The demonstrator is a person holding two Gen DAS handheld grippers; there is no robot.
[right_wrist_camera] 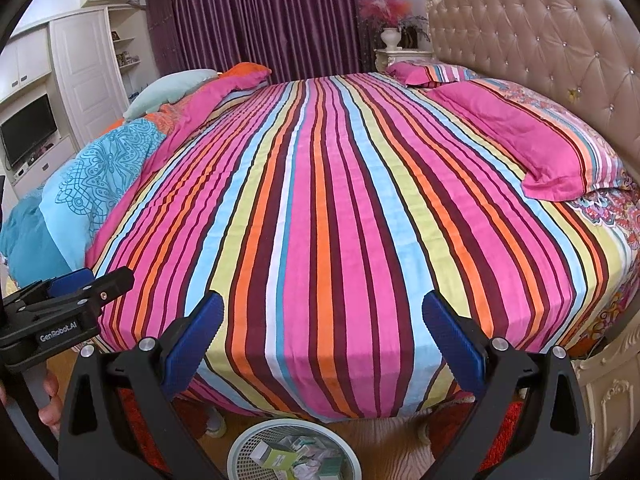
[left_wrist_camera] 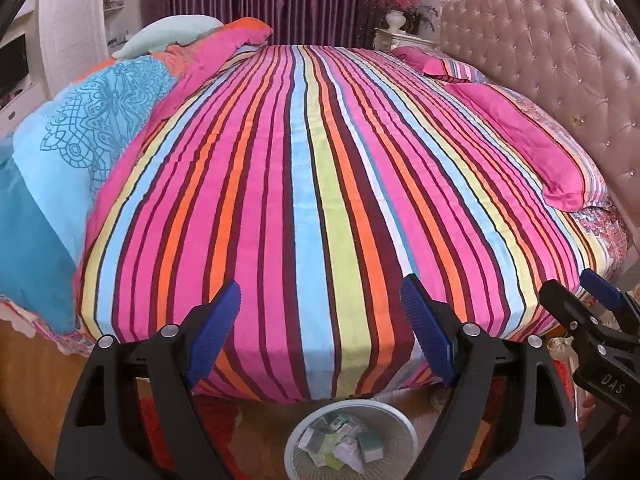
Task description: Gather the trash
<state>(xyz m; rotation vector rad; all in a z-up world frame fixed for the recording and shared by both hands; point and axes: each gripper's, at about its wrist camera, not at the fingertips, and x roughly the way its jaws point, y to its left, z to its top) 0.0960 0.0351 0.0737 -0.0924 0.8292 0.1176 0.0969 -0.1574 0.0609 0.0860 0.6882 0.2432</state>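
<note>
- Sitting at the bottom centre, a white mesh wastebasket (left_wrist_camera: 298,438) holds small green and white cartons (left_wrist_camera: 370,449).
- Left tool (left_wrist_camera: 322,300) and right tool (right_wrist_camera: 323,314) gape apart, holding nothing, before the striped bed (left_wrist_camera: 320,152).

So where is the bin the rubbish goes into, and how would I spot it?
Start at the big bed with the striped sheet; at its near edge, on the wooden floor, stands a round white mesh wastebasket. It is the only open container there, and it already holds small green and white cartons.
</note>
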